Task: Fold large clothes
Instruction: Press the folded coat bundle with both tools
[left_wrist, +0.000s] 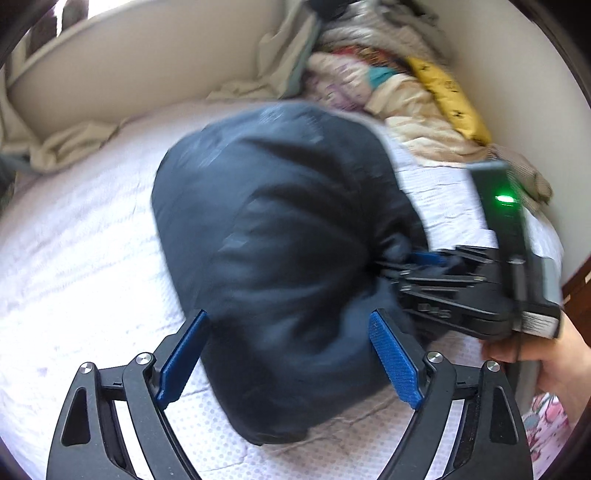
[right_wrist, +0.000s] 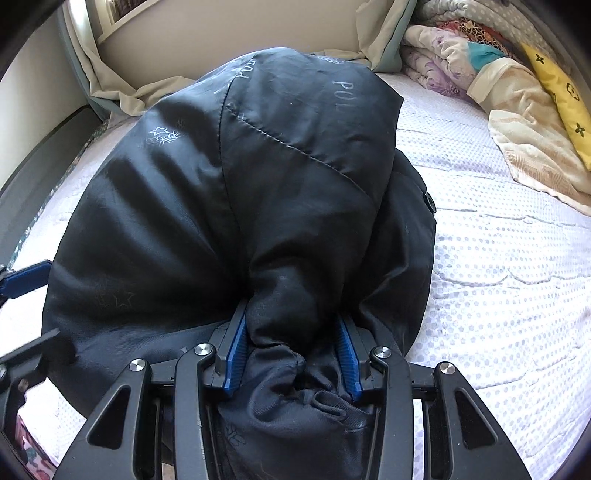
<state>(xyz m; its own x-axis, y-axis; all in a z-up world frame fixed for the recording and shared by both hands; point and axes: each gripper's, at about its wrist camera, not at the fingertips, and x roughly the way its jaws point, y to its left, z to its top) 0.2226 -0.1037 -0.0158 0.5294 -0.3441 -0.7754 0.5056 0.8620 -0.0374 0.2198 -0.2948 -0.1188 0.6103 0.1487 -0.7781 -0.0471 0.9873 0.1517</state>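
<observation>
Right gripper (right_wrist: 291, 354) clamped on a bunched fold of the dark navy padded jacket (right_wrist: 240, 221) mid-mattress (right_wrist: 498, 277); left gripper (left_wrist: 288, 354) spread wide, straddling the jacket's near edge.

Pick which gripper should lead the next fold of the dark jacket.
Right, probably. The right gripper is already clamped on a bunched part of the dark jacket; the left gripper is open, its fingers straddling the fabric without gripping.
</observation>
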